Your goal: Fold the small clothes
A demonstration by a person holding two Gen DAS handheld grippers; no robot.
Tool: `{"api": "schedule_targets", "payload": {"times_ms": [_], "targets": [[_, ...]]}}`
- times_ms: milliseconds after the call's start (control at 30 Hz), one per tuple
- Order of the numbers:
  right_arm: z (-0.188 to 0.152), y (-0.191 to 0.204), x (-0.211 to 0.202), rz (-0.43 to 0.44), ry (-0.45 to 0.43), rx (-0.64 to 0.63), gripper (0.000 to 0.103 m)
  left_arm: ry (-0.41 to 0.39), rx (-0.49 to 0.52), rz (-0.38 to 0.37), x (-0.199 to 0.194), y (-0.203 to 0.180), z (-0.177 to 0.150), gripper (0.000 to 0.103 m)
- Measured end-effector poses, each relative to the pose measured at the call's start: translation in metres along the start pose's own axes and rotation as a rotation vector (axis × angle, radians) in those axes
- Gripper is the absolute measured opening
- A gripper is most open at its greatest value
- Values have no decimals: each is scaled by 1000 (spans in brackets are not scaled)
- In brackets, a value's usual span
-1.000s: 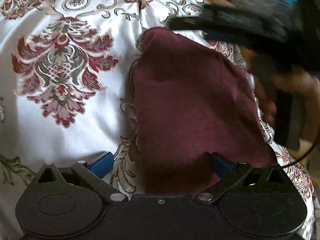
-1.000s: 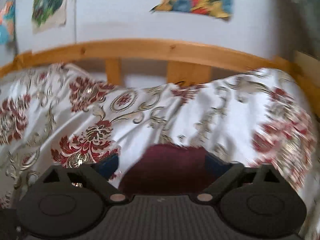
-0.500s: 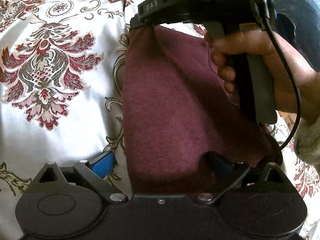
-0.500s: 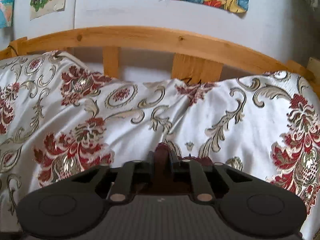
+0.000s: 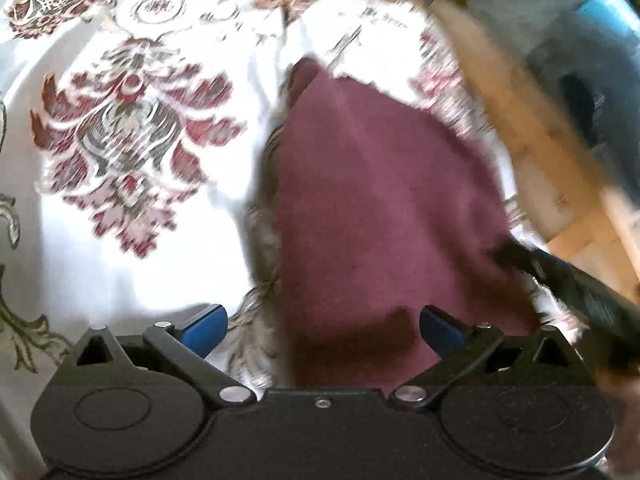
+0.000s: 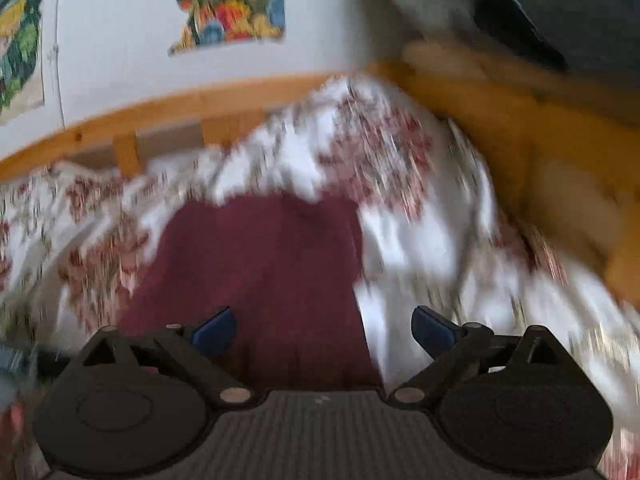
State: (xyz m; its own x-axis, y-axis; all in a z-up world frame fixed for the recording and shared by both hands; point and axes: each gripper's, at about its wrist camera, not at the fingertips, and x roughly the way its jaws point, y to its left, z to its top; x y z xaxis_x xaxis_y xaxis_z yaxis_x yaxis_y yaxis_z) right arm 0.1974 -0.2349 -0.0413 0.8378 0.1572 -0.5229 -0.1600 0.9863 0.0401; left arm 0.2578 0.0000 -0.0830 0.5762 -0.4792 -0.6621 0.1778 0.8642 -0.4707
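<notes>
1. maroon cloth [image 5: 384, 208] lies on the floral white bedspread [image 5: 120, 264], narrow end toward the wooden bed frame [image 6: 168, 112].
2. left gripper [image 5: 322, 326]: jaws wide apart, blue pads [image 5: 204, 326] over the near edge of the cloth; one pad over the bedspread, the other over the maroon fabric. nothing clamped.
3. right gripper [image 6: 324, 328]: jaws opening, now wide; cloth lies below and between them, not pinched. left pad over the cloth, right pad over the bedspread.
4. both views motion-blurred; folds in the cloth not readable.
5. in the left wrist view, the right gripper's dark body sits at the cloth's right edge.
6. colourful pictures [image 6: 228, 4] on the wall behind the frame.
</notes>
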Motion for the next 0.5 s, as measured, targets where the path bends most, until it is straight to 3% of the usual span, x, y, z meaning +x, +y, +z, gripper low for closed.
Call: {"api": "schedule_targets", "payload": {"times_ms": [167,500], "targets": [[-29,-1,-1,-85,-7,-70,97,-18,65,35,4,-12,-4,102],[-23,5,-18,-35,-90,-30,103,-20,47,95,-19,-12,4,102]]}}
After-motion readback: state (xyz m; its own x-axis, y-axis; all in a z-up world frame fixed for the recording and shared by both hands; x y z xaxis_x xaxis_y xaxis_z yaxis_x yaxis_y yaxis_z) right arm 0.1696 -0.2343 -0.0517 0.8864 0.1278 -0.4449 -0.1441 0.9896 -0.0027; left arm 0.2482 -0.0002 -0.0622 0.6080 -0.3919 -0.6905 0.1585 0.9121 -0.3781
